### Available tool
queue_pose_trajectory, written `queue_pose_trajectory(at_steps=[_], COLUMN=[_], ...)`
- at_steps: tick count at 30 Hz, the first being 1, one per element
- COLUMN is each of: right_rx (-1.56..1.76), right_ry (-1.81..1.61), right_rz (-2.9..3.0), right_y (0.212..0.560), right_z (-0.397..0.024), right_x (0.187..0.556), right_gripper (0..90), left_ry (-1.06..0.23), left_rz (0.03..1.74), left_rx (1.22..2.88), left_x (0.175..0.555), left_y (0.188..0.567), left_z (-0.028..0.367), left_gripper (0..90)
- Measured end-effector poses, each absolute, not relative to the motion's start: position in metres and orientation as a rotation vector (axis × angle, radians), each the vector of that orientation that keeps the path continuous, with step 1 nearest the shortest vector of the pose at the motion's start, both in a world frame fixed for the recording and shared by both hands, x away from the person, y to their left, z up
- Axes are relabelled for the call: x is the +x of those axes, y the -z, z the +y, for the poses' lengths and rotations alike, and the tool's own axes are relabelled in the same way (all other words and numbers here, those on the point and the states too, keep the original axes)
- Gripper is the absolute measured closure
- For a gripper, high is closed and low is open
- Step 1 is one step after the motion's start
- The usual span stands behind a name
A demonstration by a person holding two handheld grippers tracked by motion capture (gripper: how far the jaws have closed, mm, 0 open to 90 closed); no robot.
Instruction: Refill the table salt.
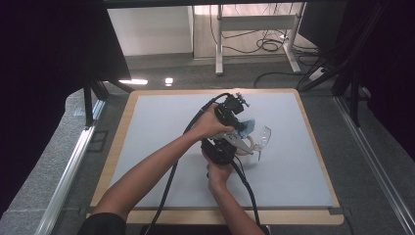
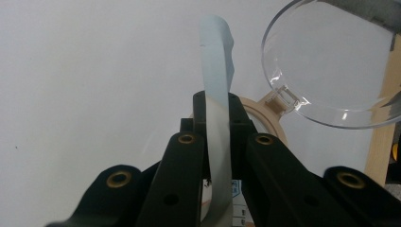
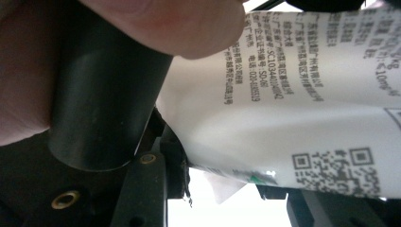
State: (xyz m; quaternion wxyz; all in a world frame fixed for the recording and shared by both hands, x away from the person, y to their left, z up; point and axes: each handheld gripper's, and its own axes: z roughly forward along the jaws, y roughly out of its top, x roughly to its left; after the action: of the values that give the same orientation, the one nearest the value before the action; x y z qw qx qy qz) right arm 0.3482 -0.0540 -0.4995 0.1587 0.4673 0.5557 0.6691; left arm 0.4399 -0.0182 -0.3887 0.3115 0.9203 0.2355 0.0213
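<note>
High view, mid-table: grey table (image 1: 147,147); clear glasses (image 1: 258,139) lying just right of both hands; left tool (image 2: 217,101) pressed together, pinching a pale blue wipe (image 2: 216,56); right tool (image 1: 219,151) gripping the printed sachet (image 3: 302,109). Wipe out, lens cleaning judged not yet begun

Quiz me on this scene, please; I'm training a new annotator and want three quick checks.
1. True or false: the left gripper has open, empty jaws.
2. Which printed mark shows on the white packet? A) QR code B) red star C) photo
3. In the left gripper view, which clear thing shows right of the pale blue strip?

Key: 1 false, the jaws are shut on the strip; 2 A; 3 the glasses.
</note>
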Motion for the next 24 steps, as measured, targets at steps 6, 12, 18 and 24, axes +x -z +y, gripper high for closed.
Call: queue_pose_trajectory(at_steps=[6, 12, 18, 24], right_rx=[1.347, 1.348, 1.326, 1.318], right_ry=[-1.926, -1.922, -1.913, -1.913], right_rz=[1.583, 1.575, 1.581, 1.588], right_y=[0.499, 0.4985, 0.4958, 0.4959], right_z=[-0.0554, -0.0551, -0.0551, -0.0541], right_x=[0.3492, 0.3491, 0.3486, 0.348], right_gripper=[62.7, 62.9, 63.1, 63.2], left_ry=[-0.057, -0.06, -0.059, -0.059], left_rz=[0.62, 0.611, 0.616, 0.622], left_rx=[2.435, 2.447, 2.44, 2.438], left_x=[0.4392, 0.4396, 0.4399, 0.4399], left_y=[0.3894, 0.3892, 0.3863, 0.3871], left_z=[-0.0189, -0.0198, -0.0181, -0.017], left_gripper=[87.1, 86.9, 87.1, 87.2])
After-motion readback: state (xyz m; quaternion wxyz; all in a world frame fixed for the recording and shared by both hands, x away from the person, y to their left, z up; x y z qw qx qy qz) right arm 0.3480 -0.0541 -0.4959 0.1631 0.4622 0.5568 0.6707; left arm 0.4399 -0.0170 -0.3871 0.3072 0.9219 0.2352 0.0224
